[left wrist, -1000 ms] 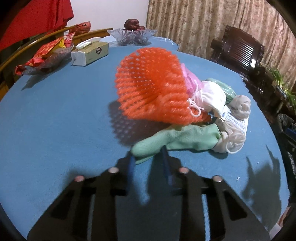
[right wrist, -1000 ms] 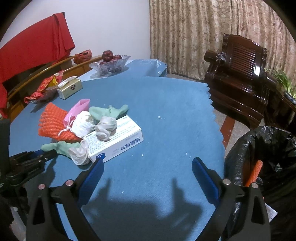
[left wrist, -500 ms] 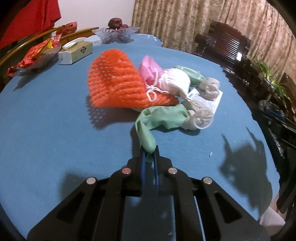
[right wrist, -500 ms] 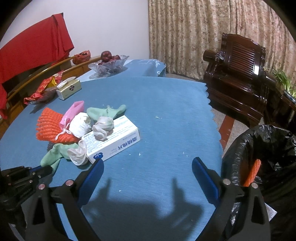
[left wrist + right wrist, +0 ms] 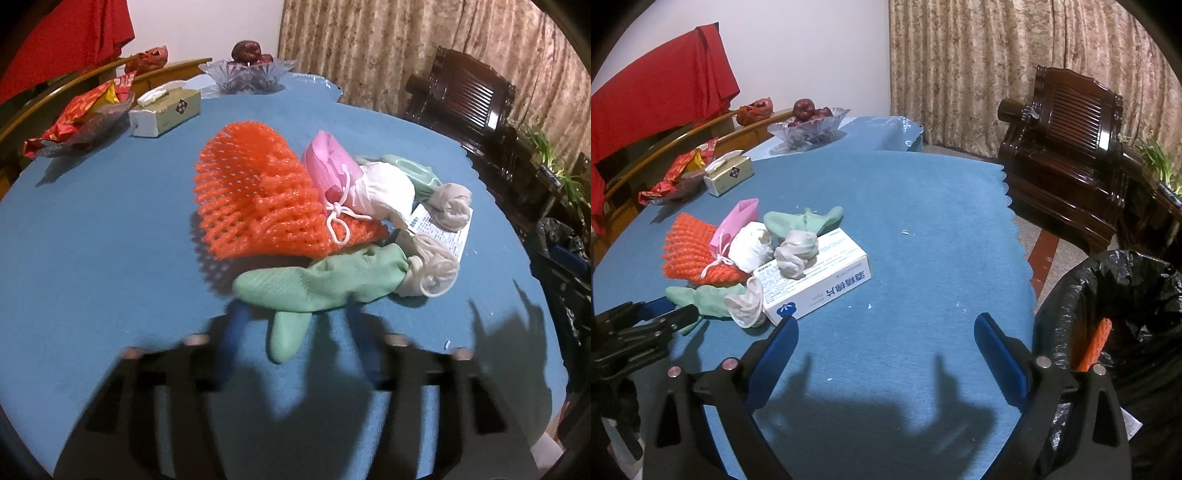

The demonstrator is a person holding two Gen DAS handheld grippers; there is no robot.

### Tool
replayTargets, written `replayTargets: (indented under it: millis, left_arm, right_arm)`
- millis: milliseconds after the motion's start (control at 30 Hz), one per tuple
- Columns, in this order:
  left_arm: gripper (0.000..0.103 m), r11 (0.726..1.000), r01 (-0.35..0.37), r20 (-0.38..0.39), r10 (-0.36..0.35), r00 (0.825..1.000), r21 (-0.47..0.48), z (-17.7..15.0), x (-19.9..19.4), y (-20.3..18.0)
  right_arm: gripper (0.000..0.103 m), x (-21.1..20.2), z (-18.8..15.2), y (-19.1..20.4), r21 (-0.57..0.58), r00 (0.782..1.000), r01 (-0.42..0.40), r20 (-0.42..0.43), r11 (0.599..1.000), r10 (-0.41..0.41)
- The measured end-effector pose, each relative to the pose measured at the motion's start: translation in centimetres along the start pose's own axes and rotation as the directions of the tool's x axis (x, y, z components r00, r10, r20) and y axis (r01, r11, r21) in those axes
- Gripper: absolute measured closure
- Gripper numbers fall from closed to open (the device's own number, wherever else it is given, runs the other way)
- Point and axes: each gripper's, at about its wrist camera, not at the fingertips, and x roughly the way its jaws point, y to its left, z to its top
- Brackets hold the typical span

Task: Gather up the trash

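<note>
The main risk is that the green glove (image 5: 325,284) is lost before it leaves the table (image 5: 110,258). The jaws of the left gripper (image 5: 295,339) are opening at this moment, and the glove's fingertip lies loose between them, so the pads are beside the rubber and do not press it. If the hand lifts now, the glove will probably stay behind, or only its limp finger will be pulled out. A second danger: the glove's cuff is rolled into a whitish bundle (image 5: 432,273) that lies against the white box (image 5: 816,280), so a pull could drag the bundle, the box and the orange foam net (image 5: 255,206) across the cloth, perhaps off the edge.

The left gripper leans steeply down toward the table, low over the cloth, with its two blue fingers on both sides of the glove's finger. The right gripper (image 5: 882,332) also tilts downward, but it hangs over bare cloth with its jaws wide apart and nothing between them — well apart from the pile. The black bin bag (image 5: 1108,314) stands beside the table on its right, with one orange piece already inside
</note>
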Motion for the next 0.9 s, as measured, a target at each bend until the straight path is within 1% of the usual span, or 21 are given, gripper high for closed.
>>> replayTargets:
  millis: [33,67,167,267,367,433,467,500,533,567,633,667,700,733,833,900]
  left_arm:
    - [0.094,1.0,0.008,-0.014,-0.008,1.0,0.001,-0.1,0.2,-0.1]
    - [0.096,1.0,0.007,-0.017,-0.007,1.0,0.003,-0.1,0.2,-0.2]
    - [0.098,1.0,0.022,-0.004,-0.022,1.0,0.017,-0.6,-0.6,-0.8]
    - [0.099,0.998,0.063,0.0,-0.063,0.998,0.014,-1.4,-1.8,-1.9]
    - [0.099,0.992,0.125,-0.013,-0.124,0.992,0.033,-2.0,-2.5,-3.4]
    - [0.099,0.983,0.176,-0.032,-0.175,0.984,0.046,-2.5,-2.9,-4.6]
    - [0.096,0.978,0.204,-0.046,-0.202,0.978,0.051,-2.7,-3.0,-5.0]
    - [0.094,0.975,0.214,-0.053,-0.212,0.976,0.054,-2.8,-3.1,-5.3]
    - [0.089,0.974,0.22,-0.057,-0.217,0.975,0.06,-3.0,-3.1,-5.6]
    - [0.085,0.974,0.215,-0.053,-0.212,0.976,0.065,-3.0,-3.2,-5.8]
    - [0.081,0.976,0.209,-0.049,-0.206,0.977,0.065,-3.0,-3.2,-5.7]
    - [0.076,0.977,0.205,-0.05,-0.202,0.978,0.062,-3.0,-3.2,-5.5]
    - [0.073,0.979,0.197,-0.048,-0.194,0.98,0.061,-3.1,-3.4,-5.5]
    - [0.068,0.982,0.18,-0.038,-0.178,0.983,0.061,-3.1,-3.7,-5.2]
    - [0.066,0.985,0.164,-0.017,-0.163,0.986,0.059,-2.8,-4.5,-4.6]
    - [0.062,0.988,0.148,0.0,-0.148,0.989,0.055,-2.6,-5.1,-3.9]
  right_arm:
    - [0.009,0.0,0.0,-0.1,0.002,1.0,0.002,0.001,1.0,-0.002]
    - [0.009,0.0,0.0,-0.3,0.005,1.0,0.004,0.001,1.0,-0.004]
    - [0.009,0.0,0.1,-0.7,0.015,1.0,0.009,0.002,1.0,-0.009]
    - [0.009,0.1,0.0,-0.7,0.022,1.0,0.009,0.001,1.0,-0.009]
    - [0.009,0.1,0.0,-0.8,0.023,1.0,0.01,0.0,1.0,-0.01]
    - [0.009,0.1,-0.1,-0.9,0.026,1.0,0.012,-0.001,1.0,-0.012]
    - [0.009,0.1,-0.1,-1.0,0.03,1.0,0.013,-0.001,0.999,-0.013]
    - [0.009,0.0,-0.2,-1.1,0.032,1.0,0.014,-0.001,0.999,-0.014]
    - [0.009,0.0,-0.3,-1.2,0.035,1.0,0.017,-0.001,0.999,-0.017]
    - [0.009,-0.1,-0.3,-1.3,0.037,1.0,0.019,-0.001,0.999,-0.019]
    - [0.009,-0.2,-0.4,-1.7,0.041,1.0,0.022,0.001,0.999,-0.022]
    - [0.009,-0.3,-0.4,-1.8,0.043,1.0,0.024,0.002,0.999,-0.024]
    - [0.009,-0.3,-0.4,-1.9,0.045,1.0,0.025,0.002,0.999,-0.025]
    - [0.009,-0.3,-0.4,-2.1,0.049,1.0,0.025,0.002,0.998,-0.026]
    - [0.009,-0.4,-0.4,-2.2,0.052,1.0,0.024,0.001,0.998,-0.024]
    - [0.009,-0.4,-0.4,-2.2,0.051,1.0,0.02,0.003,0.999,-0.02]
